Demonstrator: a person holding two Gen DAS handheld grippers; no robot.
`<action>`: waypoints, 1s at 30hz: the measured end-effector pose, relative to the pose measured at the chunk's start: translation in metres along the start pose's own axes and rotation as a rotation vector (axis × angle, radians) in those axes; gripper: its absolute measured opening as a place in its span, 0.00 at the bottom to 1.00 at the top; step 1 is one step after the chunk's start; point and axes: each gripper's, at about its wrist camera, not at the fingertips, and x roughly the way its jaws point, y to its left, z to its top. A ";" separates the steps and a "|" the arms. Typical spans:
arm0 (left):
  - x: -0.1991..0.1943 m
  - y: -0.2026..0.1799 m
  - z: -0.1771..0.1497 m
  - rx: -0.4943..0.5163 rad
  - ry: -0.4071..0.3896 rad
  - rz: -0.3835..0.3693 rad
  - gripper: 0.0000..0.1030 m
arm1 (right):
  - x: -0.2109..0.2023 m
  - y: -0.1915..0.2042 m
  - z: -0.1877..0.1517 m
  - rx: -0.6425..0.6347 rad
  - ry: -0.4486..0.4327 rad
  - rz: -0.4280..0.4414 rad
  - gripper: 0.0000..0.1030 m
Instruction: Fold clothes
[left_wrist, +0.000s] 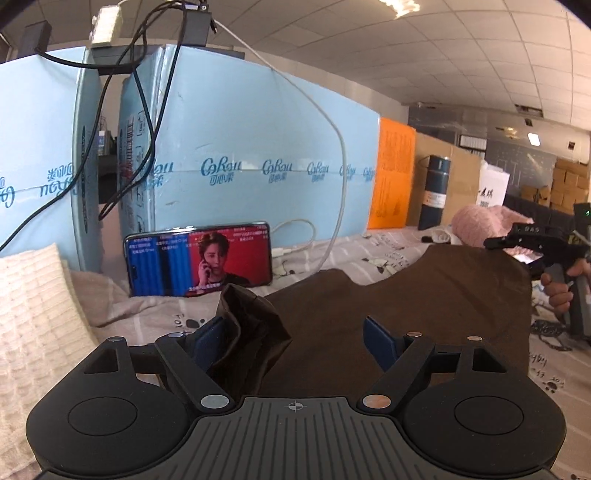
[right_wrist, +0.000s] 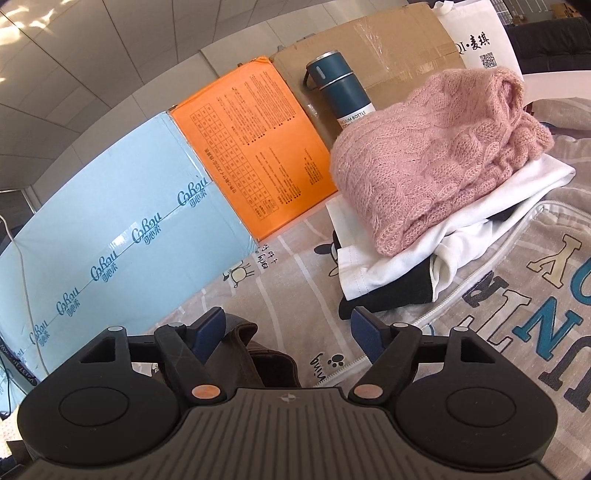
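A dark brown garment (left_wrist: 424, 295) lies spread on the patterned bed sheet (left_wrist: 369, 254). My left gripper (left_wrist: 295, 339) is open over its near left part; a bunched corner of the brown cloth (left_wrist: 251, 332) stands up against the left finger (left_wrist: 207, 343). My right gripper (right_wrist: 288, 332) is open, with a brown edge of the garment (right_wrist: 266, 354) low between its fingers. In the left wrist view the right gripper (left_wrist: 524, 243) shows at the garment's far right corner, held by a hand.
A folded stack with a pink knit sweater (right_wrist: 436, 155) on white and black clothes stands beside a grey lettered hoodie (right_wrist: 535, 295). Blue (left_wrist: 258, 147) and orange (right_wrist: 251, 147) boxes, a teal bottle (right_wrist: 340, 85), a phone (left_wrist: 199, 262) and a cream blanket (left_wrist: 33, 314) ring the bed.
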 end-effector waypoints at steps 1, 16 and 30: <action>0.002 0.003 0.000 -0.017 0.013 0.028 0.77 | 0.000 0.000 0.000 0.001 -0.002 0.001 0.71; -0.060 -0.056 0.002 0.166 -0.203 -0.059 0.06 | -0.046 0.046 -0.008 -0.429 -0.172 0.323 0.87; -0.083 -0.100 -0.031 0.328 -0.244 -0.178 0.06 | -0.004 0.194 -0.124 -1.377 0.130 0.802 0.85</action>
